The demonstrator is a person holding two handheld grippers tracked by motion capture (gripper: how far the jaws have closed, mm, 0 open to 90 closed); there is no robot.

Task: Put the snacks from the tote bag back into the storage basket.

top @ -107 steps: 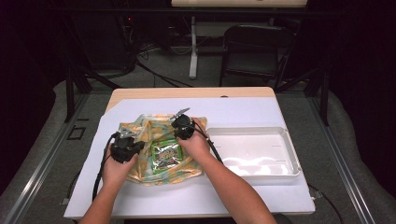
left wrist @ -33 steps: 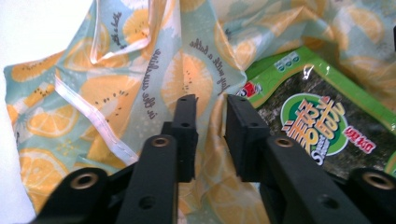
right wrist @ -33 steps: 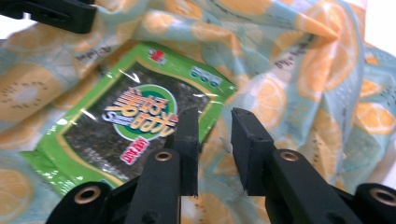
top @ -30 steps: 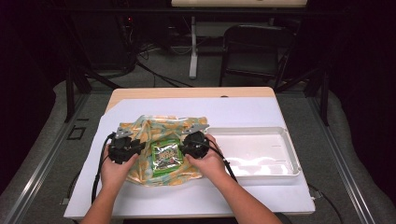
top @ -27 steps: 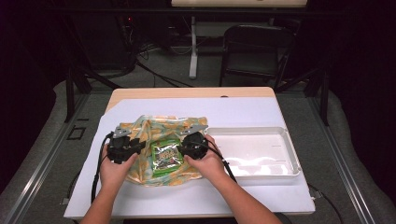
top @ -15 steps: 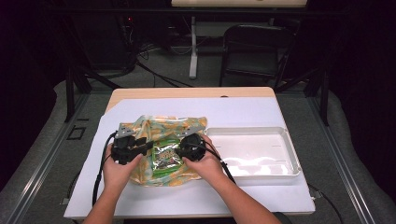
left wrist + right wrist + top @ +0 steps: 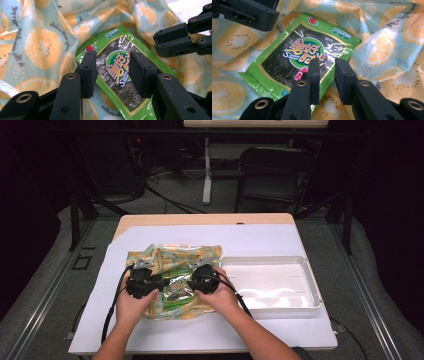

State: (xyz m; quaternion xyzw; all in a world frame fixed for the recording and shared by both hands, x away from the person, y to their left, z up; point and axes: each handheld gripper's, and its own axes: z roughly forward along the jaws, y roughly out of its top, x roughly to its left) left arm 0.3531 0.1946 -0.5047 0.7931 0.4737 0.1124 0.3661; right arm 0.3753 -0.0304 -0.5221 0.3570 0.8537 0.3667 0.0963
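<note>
Both grippers have closed in on the seaweed packet (image 7: pixel 176 289) since a moment earlier; at centre-left the left gripper (image 7: pixel 112 67) straddles it wide; the right gripper (image 7: pixel 327 70), narrower, empty, nears its edge; pinch the rim, sparing the cloth (image 7: pixel 150 257).

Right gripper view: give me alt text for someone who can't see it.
A green foil seaweed snack packet lies on a crumpled orange-slice-print cloth. The right gripper hovers open over the packet's near edge, and the left gripper reaches in at top left.
</note>
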